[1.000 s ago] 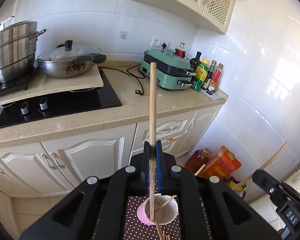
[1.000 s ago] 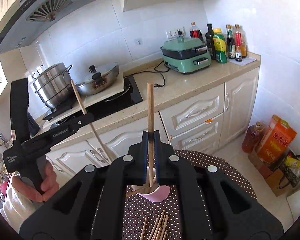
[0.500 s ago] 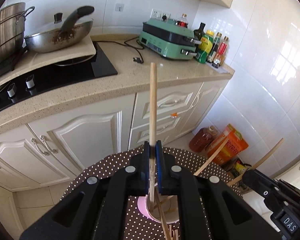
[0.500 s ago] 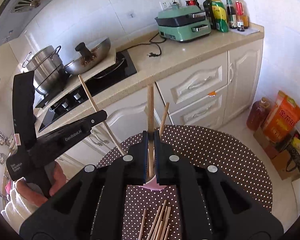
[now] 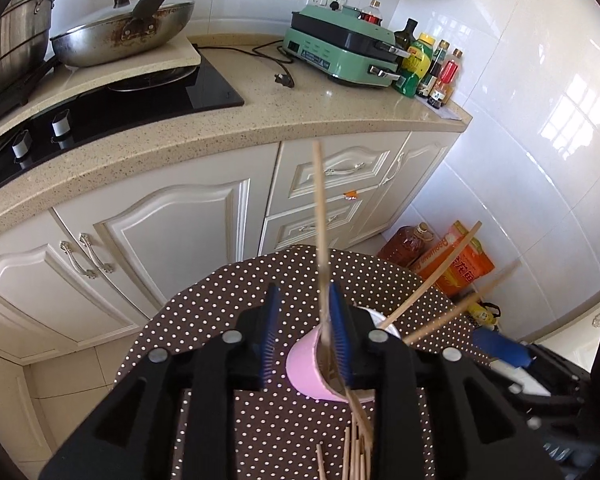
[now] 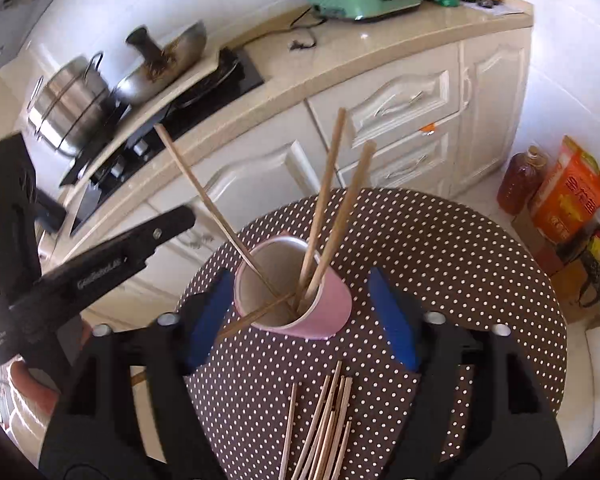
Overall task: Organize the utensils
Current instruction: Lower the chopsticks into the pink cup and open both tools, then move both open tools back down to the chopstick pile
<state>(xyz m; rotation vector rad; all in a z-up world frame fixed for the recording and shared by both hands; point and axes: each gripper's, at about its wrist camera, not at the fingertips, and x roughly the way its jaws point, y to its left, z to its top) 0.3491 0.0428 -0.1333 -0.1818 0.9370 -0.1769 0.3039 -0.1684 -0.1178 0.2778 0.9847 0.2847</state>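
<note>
Drop step: left gripper [image 5: 302,334] and right gripper [image 6: 298,312] both spread wide, holding nothing. Pink paper cup [image 6: 332,304] mid-table, sticks inside. Next: grab from loose wooden chopsticks [image 6: 320,420] lying near.

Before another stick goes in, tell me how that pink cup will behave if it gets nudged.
The pink cup looks like thin paper, so probably light and easily shoved. The long chopsticks lean well past its rim, which likely makes it top-heavy and apt to tip. The polka-dot cloth may add some grip.
</note>
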